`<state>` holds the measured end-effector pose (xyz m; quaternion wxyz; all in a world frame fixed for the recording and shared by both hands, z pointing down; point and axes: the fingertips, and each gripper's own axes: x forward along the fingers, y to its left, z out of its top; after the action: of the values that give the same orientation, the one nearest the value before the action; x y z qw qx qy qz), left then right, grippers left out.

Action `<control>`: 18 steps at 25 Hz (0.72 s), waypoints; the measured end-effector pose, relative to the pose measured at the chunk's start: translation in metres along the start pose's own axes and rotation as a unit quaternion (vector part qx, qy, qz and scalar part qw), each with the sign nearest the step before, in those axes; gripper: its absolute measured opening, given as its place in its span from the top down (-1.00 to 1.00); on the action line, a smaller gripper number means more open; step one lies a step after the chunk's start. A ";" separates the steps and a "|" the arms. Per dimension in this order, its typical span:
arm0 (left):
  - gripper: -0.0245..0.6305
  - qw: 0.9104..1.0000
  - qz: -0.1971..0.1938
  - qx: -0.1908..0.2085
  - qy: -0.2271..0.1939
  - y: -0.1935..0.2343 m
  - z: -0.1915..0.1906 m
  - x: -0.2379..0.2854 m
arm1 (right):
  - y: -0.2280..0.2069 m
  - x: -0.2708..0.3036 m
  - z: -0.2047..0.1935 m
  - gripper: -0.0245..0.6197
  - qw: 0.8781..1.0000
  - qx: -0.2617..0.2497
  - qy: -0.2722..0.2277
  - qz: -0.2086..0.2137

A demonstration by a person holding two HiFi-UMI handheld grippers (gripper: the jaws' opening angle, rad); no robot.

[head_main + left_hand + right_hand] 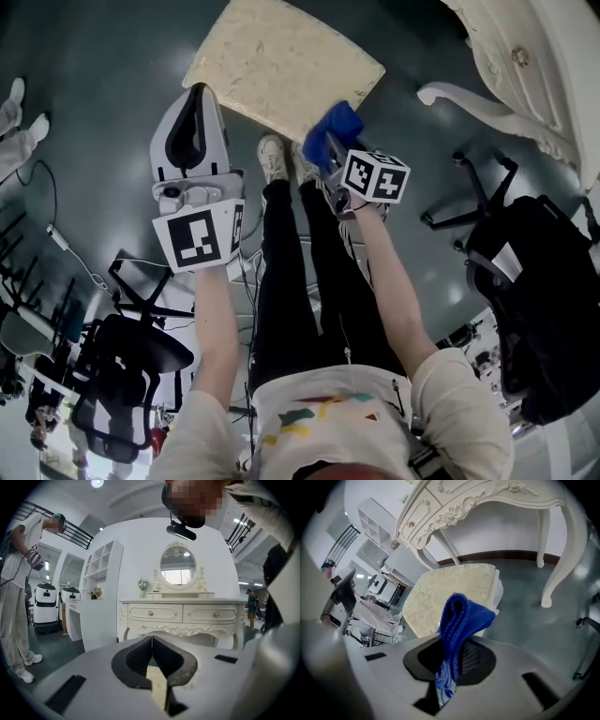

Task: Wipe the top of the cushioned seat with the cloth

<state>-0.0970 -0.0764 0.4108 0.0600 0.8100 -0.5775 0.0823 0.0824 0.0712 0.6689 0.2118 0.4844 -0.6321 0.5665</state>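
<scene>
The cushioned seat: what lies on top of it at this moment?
The seat looks bare on top. Only the blue cloth, shut in the right gripper, overlaps its near corner and covers that part. Whether the cloth touches the seat cannot be told.

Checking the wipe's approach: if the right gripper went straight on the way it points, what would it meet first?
Probably the cushioned seat, near its edge; the blue cloth held by the right gripper would touch it first. Depth is unclear.

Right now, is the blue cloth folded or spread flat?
Folded: the cloth stands doubled over and bunched, pinched between the jaws of the right gripper.
</scene>
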 end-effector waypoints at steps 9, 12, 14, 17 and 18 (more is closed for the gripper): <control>0.91 1.000 -0.026 0.009 0.007 -0.024 -0.005 0.013 | -0.038 -0.010 -0.019 0.81 1.000 -0.007 0.012 -0.027; 0.91 0.999 -0.034 0.013 0.010 -0.031 -0.007 0.015 | -0.049 -0.009 -0.023 0.81 0.999 0.011 0.014 -0.029; 0.91 0.999 -0.037 0.014 0.011 -0.034 -0.008 0.016 | -0.054 -0.008 -0.025 0.81 0.999 0.008 0.019 -0.037; 0.91 0.999 -0.041 0.016 0.010 -0.040 -0.006 0.017 | -0.060 -0.008 -0.026 0.81 0.999 0.004 0.022 -0.047; 0.91 0.999 -0.042 0.016 0.009 -0.042 -0.005 0.018 | -0.060 -0.008 -0.026 0.81 0.999 0.004 0.021 -0.047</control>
<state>-0.0519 -0.0788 0.4194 0.0555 0.8338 -0.5406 0.0968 0.1299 0.1047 0.6995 0.2495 0.5020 -0.6019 0.5687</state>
